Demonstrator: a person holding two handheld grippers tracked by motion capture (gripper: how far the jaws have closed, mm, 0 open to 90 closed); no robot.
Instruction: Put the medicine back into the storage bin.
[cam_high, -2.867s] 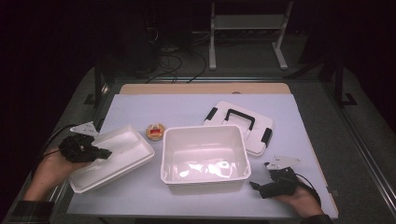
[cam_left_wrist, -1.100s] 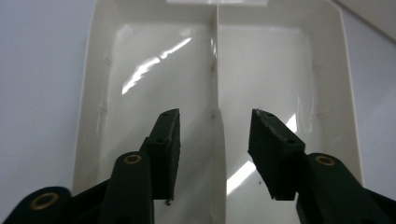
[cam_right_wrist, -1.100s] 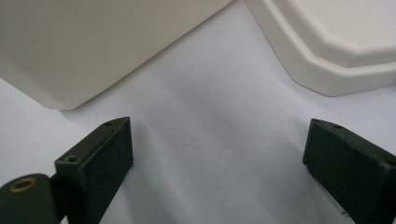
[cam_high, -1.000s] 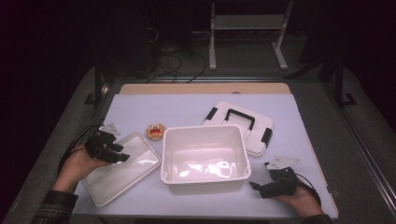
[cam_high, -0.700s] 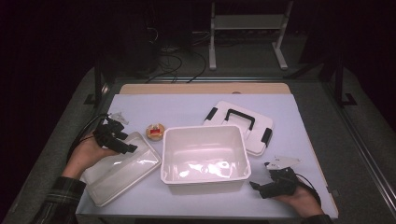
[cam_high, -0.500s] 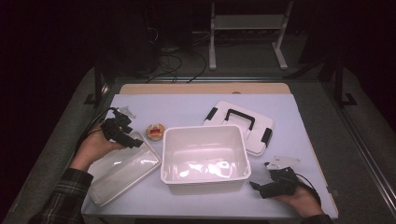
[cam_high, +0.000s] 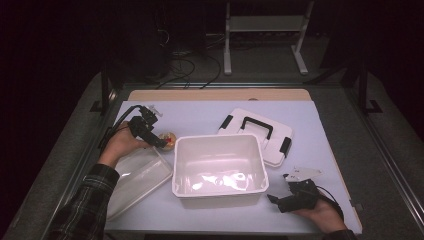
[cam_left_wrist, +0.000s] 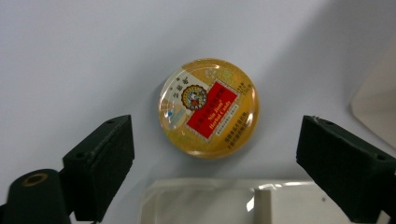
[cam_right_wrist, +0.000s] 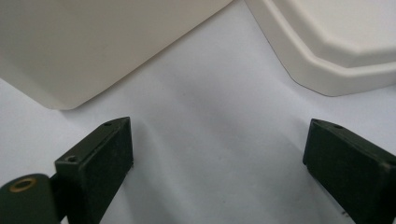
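Left gripper view: gripper (cam_left_wrist: 212, 172) jaws just opening, empty; gold tin (cam_left_wrist: 208, 107), red label unreadable.

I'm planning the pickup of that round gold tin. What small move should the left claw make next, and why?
Probably ease the left claw down over the gold tin. Its jaws have just been opening, stand wide with nothing between them, and the tin lies centred just ahead.

Small print on the round tin (cam_left_wrist: 208, 107) too fine to read, clear lid (cam_left_wrist: 243, 203) cut off below.
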